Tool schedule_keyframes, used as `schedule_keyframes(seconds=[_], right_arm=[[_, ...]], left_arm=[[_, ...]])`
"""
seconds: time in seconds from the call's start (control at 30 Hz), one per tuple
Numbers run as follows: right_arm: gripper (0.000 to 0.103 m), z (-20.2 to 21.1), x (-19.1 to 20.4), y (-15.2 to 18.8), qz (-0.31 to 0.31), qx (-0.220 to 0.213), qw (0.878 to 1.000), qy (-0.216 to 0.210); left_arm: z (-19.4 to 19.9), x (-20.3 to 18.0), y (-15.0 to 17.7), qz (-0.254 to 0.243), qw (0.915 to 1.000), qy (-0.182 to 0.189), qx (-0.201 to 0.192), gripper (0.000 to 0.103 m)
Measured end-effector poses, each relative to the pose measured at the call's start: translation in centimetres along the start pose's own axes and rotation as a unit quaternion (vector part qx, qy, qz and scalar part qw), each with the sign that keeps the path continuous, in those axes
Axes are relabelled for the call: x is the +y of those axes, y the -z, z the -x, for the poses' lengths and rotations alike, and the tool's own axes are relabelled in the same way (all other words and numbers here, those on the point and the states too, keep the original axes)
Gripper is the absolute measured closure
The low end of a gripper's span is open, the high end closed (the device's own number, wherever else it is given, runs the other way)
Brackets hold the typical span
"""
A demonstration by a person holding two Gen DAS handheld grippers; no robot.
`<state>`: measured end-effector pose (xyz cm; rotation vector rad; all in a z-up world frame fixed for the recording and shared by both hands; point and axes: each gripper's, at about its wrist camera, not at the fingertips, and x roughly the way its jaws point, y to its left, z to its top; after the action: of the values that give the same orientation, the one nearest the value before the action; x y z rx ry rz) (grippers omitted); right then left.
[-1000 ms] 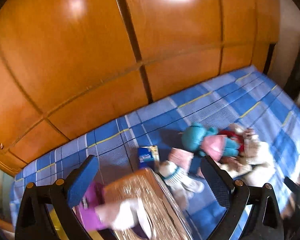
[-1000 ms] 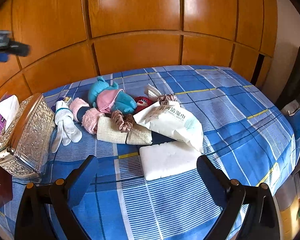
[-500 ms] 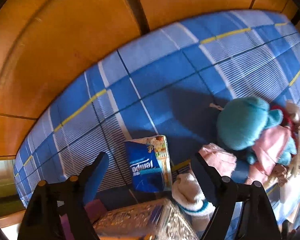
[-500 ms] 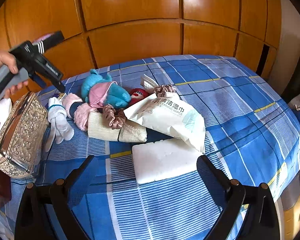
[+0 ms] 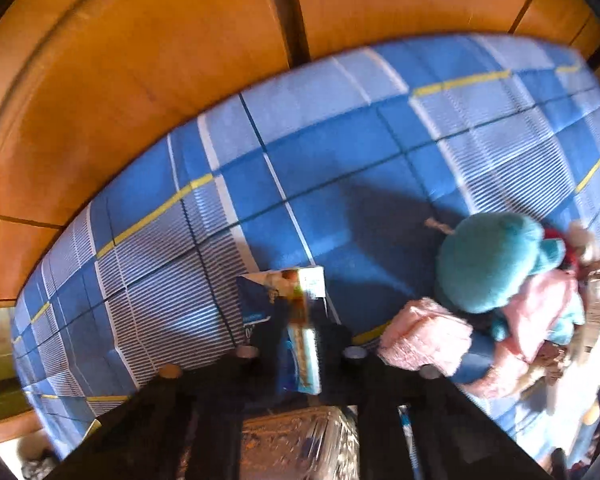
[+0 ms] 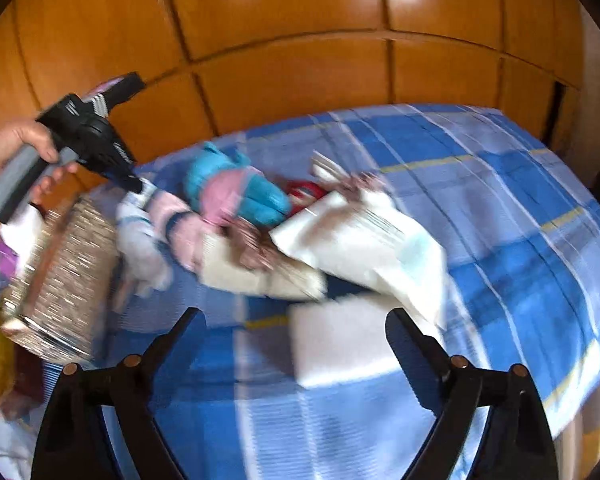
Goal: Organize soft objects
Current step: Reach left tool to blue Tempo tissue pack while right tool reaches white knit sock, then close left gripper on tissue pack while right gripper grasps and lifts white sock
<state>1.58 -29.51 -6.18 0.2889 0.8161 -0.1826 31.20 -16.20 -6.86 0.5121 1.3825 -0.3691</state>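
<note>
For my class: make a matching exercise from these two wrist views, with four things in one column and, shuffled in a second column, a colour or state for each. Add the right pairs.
Things:
1. tissue pack
2. plush toy's head
3. right gripper
4. sponge block

Colour or state:
A. teal
B. white, lying flat on the blue plaid cloth
C. open, holding nothing
D. clamped between the fingers of the left gripper

Pairs: 1-D, 2-A, 3-C, 4-B
</note>
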Motion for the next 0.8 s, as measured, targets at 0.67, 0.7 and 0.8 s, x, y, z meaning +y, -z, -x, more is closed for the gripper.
schedule_keyframes(seconds=[0.67,0.7,0.8], right_arm=[[0.071,-14.7,10.8,-6.5,0.111,0.133,0.958,-0.229],[0.071,-15.2,11.1,-6.6,0.115,0.136,0.957,-0.230],[0.071,-17.0,12.3,-6.9,0.137,0.148,0.951,-0.233]], left_arm=[[-2.9,-0.1,-2.0,-0.044,0.9982,0.020,0.035,0.038],[-3.4,-0.4,-2.1,-0.048,0.9977,0.025,0.042,0.038],[-3.9,-0.6,-2.5,-0.057,0.9968,0.034,0.045,0.041]])
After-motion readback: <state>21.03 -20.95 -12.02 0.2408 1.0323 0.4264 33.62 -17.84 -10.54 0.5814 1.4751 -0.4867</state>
